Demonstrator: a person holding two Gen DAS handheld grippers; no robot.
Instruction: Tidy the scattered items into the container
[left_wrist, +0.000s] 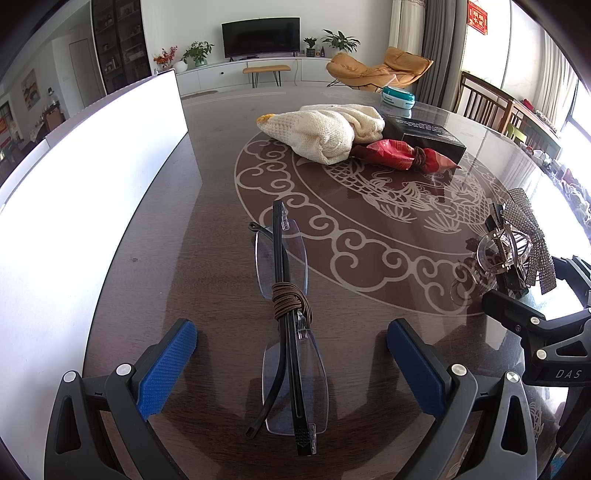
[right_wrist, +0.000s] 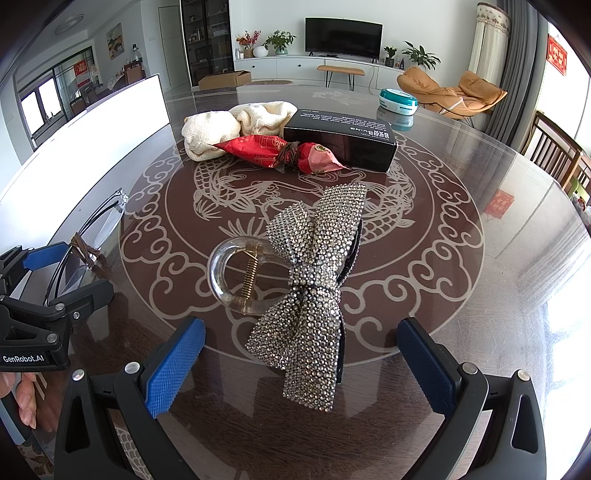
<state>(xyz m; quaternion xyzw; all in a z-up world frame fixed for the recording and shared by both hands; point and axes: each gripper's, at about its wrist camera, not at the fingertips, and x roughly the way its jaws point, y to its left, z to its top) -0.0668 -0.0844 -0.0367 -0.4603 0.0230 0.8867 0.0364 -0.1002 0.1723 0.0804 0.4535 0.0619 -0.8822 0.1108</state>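
Observation:
Folded rimless glasses (left_wrist: 286, 325) with a brown cord wound round them lie on the dark table between the blue pads of my left gripper (left_wrist: 291, 347), which is open around them without touching. A rhinestone bow hair clip (right_wrist: 314, 288) with a clear ring handle lies between the pads of my open right gripper (right_wrist: 301, 354). The white container (left_wrist: 74, 206) stands along the left side. Farther back lie a cream knitted cloth (left_wrist: 325, 129), a red wrapped packet (left_wrist: 399, 153) tied with cord, and a black box (right_wrist: 343, 140).
A teal and white round tin (right_wrist: 398, 100) sits at the far edge of the round glass-topped table (right_wrist: 498, 266). Wooden chairs (right_wrist: 557, 151) stand at the right. A hand (right_wrist: 22, 398) holds the left gripper in the right wrist view.

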